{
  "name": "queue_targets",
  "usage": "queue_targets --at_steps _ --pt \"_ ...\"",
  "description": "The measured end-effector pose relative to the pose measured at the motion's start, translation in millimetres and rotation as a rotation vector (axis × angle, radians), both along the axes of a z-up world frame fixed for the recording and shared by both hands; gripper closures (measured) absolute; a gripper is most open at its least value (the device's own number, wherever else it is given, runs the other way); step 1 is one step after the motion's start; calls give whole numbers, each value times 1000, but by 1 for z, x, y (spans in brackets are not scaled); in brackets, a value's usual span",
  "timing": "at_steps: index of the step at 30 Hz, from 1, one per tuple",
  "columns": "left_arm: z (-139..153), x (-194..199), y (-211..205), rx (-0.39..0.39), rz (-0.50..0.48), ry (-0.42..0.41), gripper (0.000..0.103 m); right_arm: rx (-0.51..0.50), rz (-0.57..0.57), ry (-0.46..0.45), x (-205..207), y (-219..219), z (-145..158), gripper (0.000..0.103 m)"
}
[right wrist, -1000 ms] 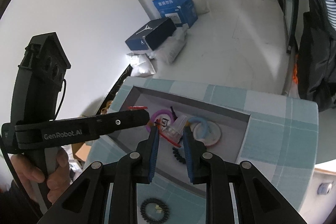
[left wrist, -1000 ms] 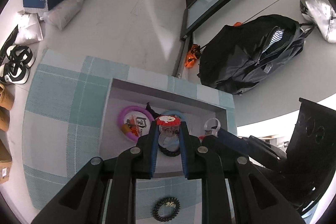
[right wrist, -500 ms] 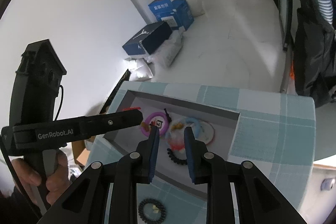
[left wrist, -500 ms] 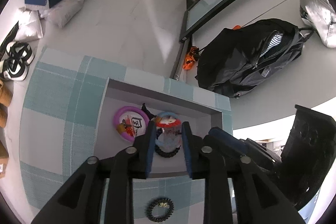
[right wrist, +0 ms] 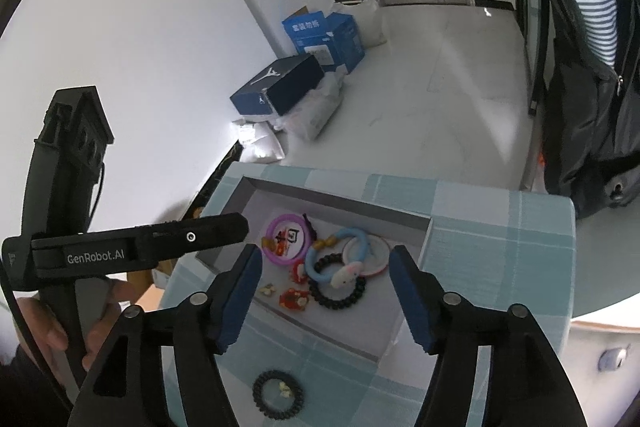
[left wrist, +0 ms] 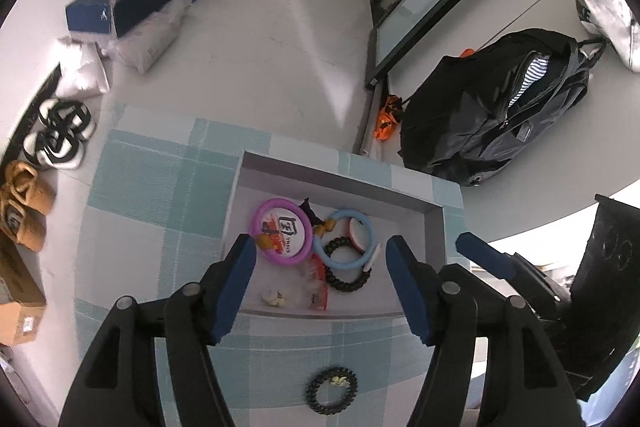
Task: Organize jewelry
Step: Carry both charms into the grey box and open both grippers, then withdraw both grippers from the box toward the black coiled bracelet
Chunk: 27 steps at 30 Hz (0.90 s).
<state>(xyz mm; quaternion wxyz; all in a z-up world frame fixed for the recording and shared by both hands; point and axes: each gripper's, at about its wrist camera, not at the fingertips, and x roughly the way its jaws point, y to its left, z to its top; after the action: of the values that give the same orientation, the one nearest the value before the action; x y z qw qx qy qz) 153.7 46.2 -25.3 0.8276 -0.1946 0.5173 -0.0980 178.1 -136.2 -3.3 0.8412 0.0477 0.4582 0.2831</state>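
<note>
A grey tray (left wrist: 340, 183) sits on a blue checked cloth (left wrist: 160, 195). Inside it lie a purple ring with a card (left wrist: 281, 236), a light blue ring (left wrist: 347, 241), a black spiral hair tie (left wrist: 346, 277) and a clear bag with red ornaments (left wrist: 316, 287). A second black spiral tie (left wrist: 331, 390) lies on the cloth in front of the tray. My left gripper (left wrist: 320, 267) hovers over the tray, jaws opening, with nothing pressed between them. My right gripper (right wrist: 324, 287) hangs over the same pile (right wrist: 336, 267), also opening and holding nothing.
A black backpack (left wrist: 500, 107) lies on the floor beyond the table's far right. Blue boxes (left wrist: 120, 7) and shoes (left wrist: 56, 135) line the left wall. A hand (right wrist: 48, 339) holds the left gripper's handle at the table's left edge.
Both grippers were shut on the clear bag with red ornaments. Their jaws have spread wide and the bag now lies in the tray.
</note>
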Motion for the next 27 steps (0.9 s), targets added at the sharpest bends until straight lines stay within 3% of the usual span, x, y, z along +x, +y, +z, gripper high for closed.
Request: queue_targets --at_steps 9,15,19,27 --pt "10 -19 -6 94 -11 -49 40 -17 11 -44 -15 -3 9 23" --pt "13 -35 -10 140 -19 -69 40 -25 0 -64 -25 -10 13 21" --pt "12 -48 -13 181 -19 -79 27 -27 -6 -64 -36 -15 13 18" --pt "-6 -84 -9 213 10 -75 27 -39 -6 -54 -68 -26 6 15"
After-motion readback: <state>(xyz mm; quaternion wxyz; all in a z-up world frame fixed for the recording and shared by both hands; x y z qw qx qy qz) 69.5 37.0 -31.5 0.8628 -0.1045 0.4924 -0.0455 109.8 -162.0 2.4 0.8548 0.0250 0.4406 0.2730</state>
